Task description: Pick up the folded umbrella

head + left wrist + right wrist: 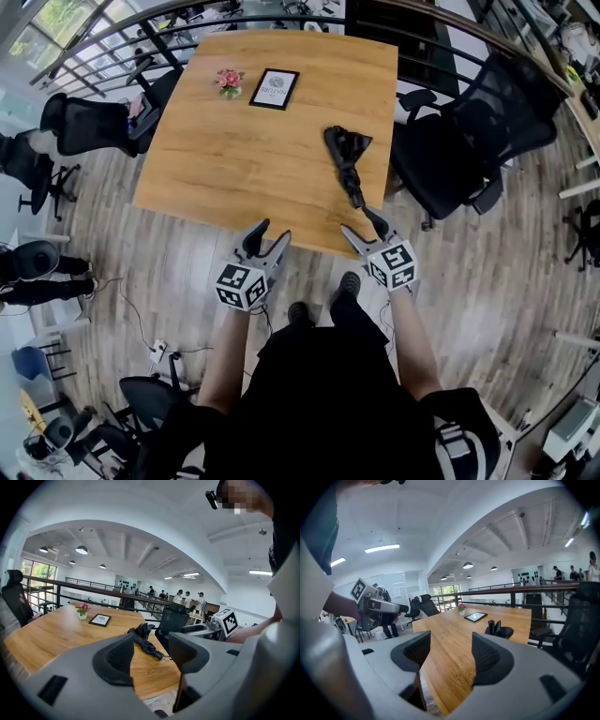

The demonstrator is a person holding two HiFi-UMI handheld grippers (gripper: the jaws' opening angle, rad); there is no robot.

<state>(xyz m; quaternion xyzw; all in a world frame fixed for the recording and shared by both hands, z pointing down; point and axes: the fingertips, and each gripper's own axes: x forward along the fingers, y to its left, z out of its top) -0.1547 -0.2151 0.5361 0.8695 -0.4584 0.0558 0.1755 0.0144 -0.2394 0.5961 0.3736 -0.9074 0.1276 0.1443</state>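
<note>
Folded umbrella lies untouched on the wooden table, toward its right edge.
Left gripper hovers at the table's near edge, jaws apart and empty, with it off to the right; right gripper, jaws likewise spread and empty, sits just short of its handle end.

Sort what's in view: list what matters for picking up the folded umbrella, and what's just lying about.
For the job:
umbrella, lying folded on the table
left gripper, open, empty
right gripper, open, empty

Just lying about:
flower pot
picture frame
black chair beside the table
</note>
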